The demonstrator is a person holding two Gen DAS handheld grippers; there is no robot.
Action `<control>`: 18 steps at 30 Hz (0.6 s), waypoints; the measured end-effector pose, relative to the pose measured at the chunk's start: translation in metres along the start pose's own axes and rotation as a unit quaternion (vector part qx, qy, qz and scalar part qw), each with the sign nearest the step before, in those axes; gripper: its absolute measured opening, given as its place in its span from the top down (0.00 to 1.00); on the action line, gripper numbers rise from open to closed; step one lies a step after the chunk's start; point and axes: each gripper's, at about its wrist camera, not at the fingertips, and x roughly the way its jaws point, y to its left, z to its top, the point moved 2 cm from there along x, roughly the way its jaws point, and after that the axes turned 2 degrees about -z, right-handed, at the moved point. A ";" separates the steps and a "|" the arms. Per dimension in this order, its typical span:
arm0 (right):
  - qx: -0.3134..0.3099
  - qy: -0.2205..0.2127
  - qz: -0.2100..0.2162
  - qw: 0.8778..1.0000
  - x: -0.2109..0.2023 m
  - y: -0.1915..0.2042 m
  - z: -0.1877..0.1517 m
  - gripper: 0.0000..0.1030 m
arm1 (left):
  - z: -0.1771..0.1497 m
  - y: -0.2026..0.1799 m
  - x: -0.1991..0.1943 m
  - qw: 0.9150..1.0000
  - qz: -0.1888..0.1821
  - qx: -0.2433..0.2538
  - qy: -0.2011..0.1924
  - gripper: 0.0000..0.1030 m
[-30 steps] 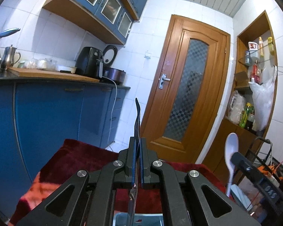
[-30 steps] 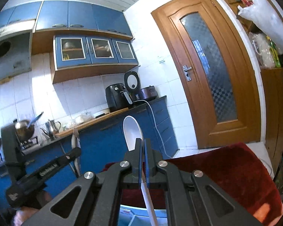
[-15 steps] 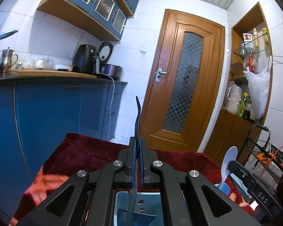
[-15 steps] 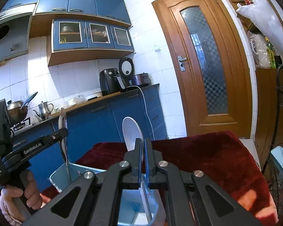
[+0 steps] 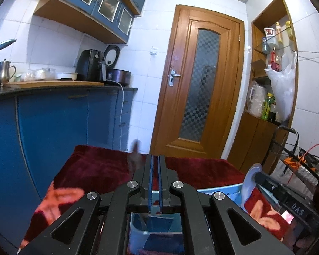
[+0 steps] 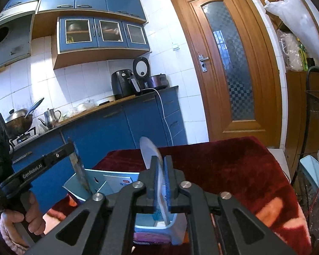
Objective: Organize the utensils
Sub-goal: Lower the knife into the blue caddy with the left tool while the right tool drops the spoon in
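Observation:
A light blue utensil holder (image 5: 151, 231) stands on the red cloth below both grippers; it also shows in the right wrist view (image 6: 108, 182). My left gripper (image 5: 155, 159) has a narrow gap between its pads, and a dark metal utensil (image 5: 135, 155) leans blurred just left of them. In the right wrist view that utensil (image 6: 79, 165) stands with its lower end in the holder, beside the left gripper (image 6: 71, 147). My right gripper (image 6: 162, 161) is shut on a white spoon (image 6: 150, 155), bowl up, handle end in the holder. The spoon (image 5: 249, 180) also shows in the left wrist view.
The red cloth (image 6: 234, 170) covers the table. Blue kitchen cabinets (image 5: 53, 127) with a counter stand to the left, a wooden door (image 5: 202, 85) behind. A shelf with bottles and a wire rack (image 5: 291, 148) are at the right.
Both grippers have come down toward the holder. The dark utensil has slipped out from between the left pads and now leans to their left. The spoon's handle has gone lower into the holder.

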 end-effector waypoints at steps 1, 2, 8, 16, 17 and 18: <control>0.002 -0.001 0.002 1.000 -0.002 0.000 0.000 0.80 | -0.001 0.000 0.000 1.000 0.000 0.001 0.004 0.91; 0.006 -0.002 0.005 1.000 -0.005 0.000 0.001 0.79 | -0.001 0.001 -0.001 1.000 0.001 0.000 0.008 0.89; 0.005 0.001 0.003 1.000 -0.017 0.005 0.007 0.76 | -0.002 0.004 -0.012 1.000 -0.004 -0.002 0.023 0.84; 0.008 0.039 -0.017 0.999 -0.031 0.008 0.003 0.73 | 0.000 0.002 -0.044 0.999 -0.007 0.010 0.048 0.76; 0.007 0.042 -0.017 0.999 -0.033 0.009 0.002 0.73 | 0.000 0.002 -0.047 0.999 -0.007 0.011 0.051 0.75; 0.006 0.047 -0.017 0.999 -0.036 0.010 0.000 0.73 | 0.000 0.002 -0.051 0.998 -0.007 0.011 0.054 0.73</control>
